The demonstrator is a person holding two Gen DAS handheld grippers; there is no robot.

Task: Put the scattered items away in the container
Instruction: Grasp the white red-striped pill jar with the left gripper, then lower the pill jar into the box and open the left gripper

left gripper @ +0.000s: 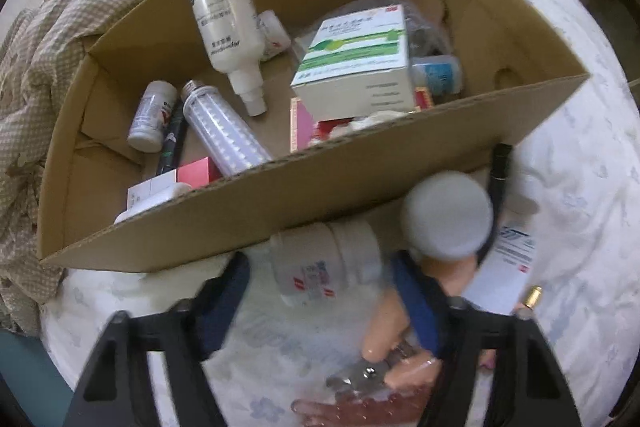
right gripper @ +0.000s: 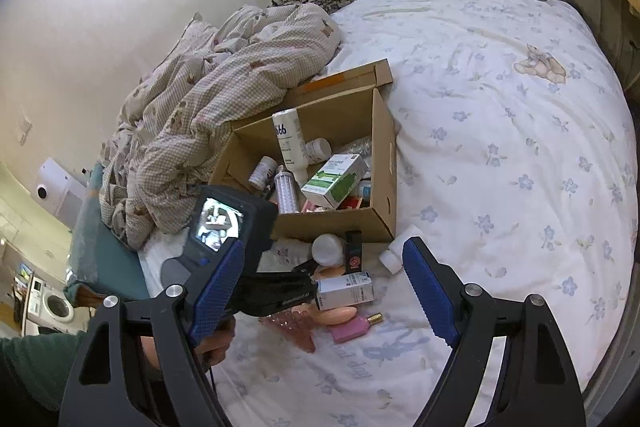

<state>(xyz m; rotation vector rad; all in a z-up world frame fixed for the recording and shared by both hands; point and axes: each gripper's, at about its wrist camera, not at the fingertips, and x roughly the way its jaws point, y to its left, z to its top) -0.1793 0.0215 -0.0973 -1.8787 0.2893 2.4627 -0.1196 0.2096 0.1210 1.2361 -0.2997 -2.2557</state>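
Observation:
The open cardboard box (left gripper: 280, 195) (right gripper: 384, 163) sits on the bed and holds a tall white bottle (left gripper: 220, 7), a green-and-white carton (left gripper: 356, 63), an LED bulb (left gripper: 224, 131) and small bottles. My left gripper (left gripper: 320, 261) is open just before the box's near wall; a small white bottle (left gripper: 324, 267) (right gripper: 286, 253) lies between its fingertips, untouched. A white-capped jar (left gripper: 446, 215) (right gripper: 328, 249) stands beside the right finger. My right gripper (right gripper: 324, 243) is open and held higher, above the scattered pile, with nothing in it.
In front of the box lie a white carton (right gripper: 346, 291), a black box (right gripper: 354, 253), a pink perfume bottle (right gripper: 352, 329), a peach soap (right gripper: 336, 315) and a white object (right gripper: 394, 251). A checked quilt (right gripper: 208, 99) is heaped left of the box. Bare floral sheet (right gripper: 520, 147) lies to the right.

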